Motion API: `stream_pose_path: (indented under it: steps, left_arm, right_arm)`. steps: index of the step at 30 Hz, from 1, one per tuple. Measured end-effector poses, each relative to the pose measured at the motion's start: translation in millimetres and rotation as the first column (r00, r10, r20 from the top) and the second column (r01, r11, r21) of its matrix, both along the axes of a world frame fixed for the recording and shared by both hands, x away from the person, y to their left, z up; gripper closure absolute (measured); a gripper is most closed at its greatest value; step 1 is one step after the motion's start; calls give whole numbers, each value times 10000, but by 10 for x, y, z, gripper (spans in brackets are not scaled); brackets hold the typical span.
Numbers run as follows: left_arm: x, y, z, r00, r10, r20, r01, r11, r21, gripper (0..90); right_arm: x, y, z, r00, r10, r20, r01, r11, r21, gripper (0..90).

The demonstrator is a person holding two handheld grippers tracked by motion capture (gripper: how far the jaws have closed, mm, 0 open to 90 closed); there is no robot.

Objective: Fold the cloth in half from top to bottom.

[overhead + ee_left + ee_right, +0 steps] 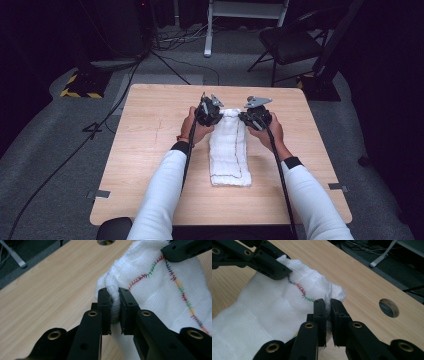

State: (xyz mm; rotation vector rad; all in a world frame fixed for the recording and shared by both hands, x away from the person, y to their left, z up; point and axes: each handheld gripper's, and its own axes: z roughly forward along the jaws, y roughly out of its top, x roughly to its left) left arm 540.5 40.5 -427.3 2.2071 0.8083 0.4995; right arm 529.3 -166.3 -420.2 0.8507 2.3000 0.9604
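White gauze cloth (229, 150) with multicoloured edge stitching (175, 281) lies folded into a long narrow strip down the middle of the wooden table (150, 150), and I hold its far end at both corners. My left gripper (114, 303) has its jaws pinching one bunched corner, and my right gripper (326, 312) pinches the other. Judging by its shape, the lengthwise folding looks done, and I reckon what is left is bringing this far end toward the near end.
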Motion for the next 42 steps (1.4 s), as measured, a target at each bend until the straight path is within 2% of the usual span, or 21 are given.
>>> stream_pose_path:
  steps: [3,9,13,17,20,22,29,33,35,39,42]
  left_arm:
    - [-28,5,64,9997,-169,200,168,9998,53,807]
    - [-187,75,131,9958,-791,459,803,9964,-260,804]
    - [-288,121,91,9918,-1204,425,1220,9919,-367,798]
    - [-404,196,17,9861,-1619,382,1647,9826,-857,796]
    - [-502,228,-6,9821,-1844,372,1872,9778,-945,790]
    - [-593,254,-28,9741,-2230,374,2255,9702,-889,785]
    - [-838,289,-124,9543,-2987,128,2989,9516,-718,783]
    - [-961,264,-150,9421,-3352,17,3348,9408,-533,790]
    - [-1026,251,-184,9364,-3506,-112,3499,9357,-445,789]
    - [-1136,230,-251,9249,-3783,-370,3780,9257,-159,788]
    - [-1209,208,-293,9125,-4058,-521,4064,9137,-6,792]
  right_arm:
    - [-12,0,49,9998,-56,177,56,10000,-22,838]
    - [-125,-73,87,9990,330,300,-335,9993,182,839]
    - [-251,-112,73,9975,652,254,-661,9972,352,839]
    - [-379,-158,31,9943,1040,221,-1051,9927,586,840]
    - [-488,-203,8,9892,1451,193,-1461,9865,745,840]
    - [-556,-228,-12,9841,1770,163,-1777,9809,793,840]
    - [-801,-303,-127,9643,2639,-217,-2610,9611,903,840]
    - [-942,-342,-197,9541,2972,-377,-2930,9519,897,839]
    - [-993,-367,-218,9489,3110,-532,-3046,9470,1020,839]
    - [-1086,-389,-268,9384,3377,-740,-3305,9391,942,837]
    - [-1153,-403,-321,9280,3605,-938,-3528,9314,893,835]
